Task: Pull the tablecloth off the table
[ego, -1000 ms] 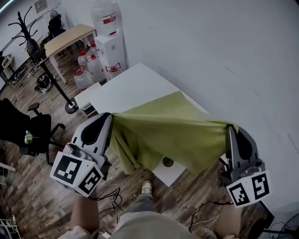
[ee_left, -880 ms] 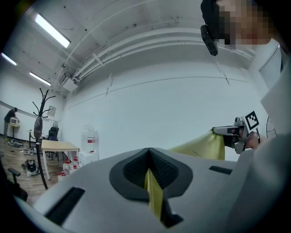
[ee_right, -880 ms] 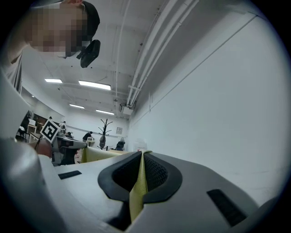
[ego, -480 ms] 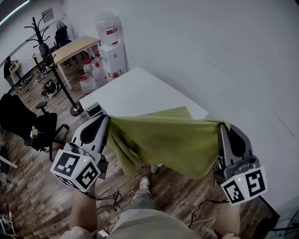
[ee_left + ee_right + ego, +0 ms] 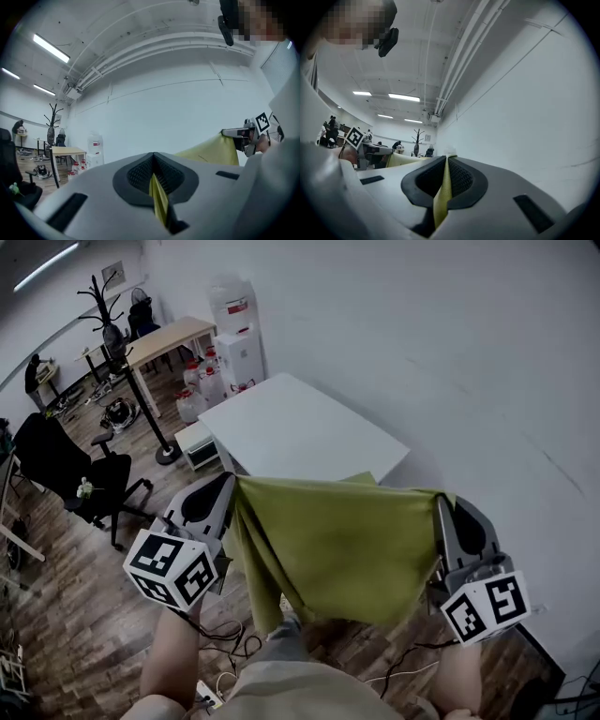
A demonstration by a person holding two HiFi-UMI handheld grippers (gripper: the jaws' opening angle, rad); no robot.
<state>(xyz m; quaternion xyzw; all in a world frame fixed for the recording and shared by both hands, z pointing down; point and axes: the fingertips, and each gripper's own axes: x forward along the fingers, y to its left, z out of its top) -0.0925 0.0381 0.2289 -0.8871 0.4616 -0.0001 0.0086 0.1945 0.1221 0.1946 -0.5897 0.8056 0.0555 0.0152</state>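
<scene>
Left gripper (image 5: 230, 486) clamped on green cloth (image 5: 337, 549) corner, right gripper (image 5: 439, 502) clamped on other corner, cloth hanging between, white desk (image 5: 300, 427) beyond

Table (image 5: 300, 427) blocks ahead, wall (image 5: 450, 352) right (floor (image 5: 66, 615) left open).

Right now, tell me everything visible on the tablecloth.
The tablecloth is plain olive-green fabric, thin and soft. It hangs stretched between the left gripper and right gripper, each shut on an upper corner, sagging in folds below the left. Whether it touches the table at the near edge is unclear.
</scene>
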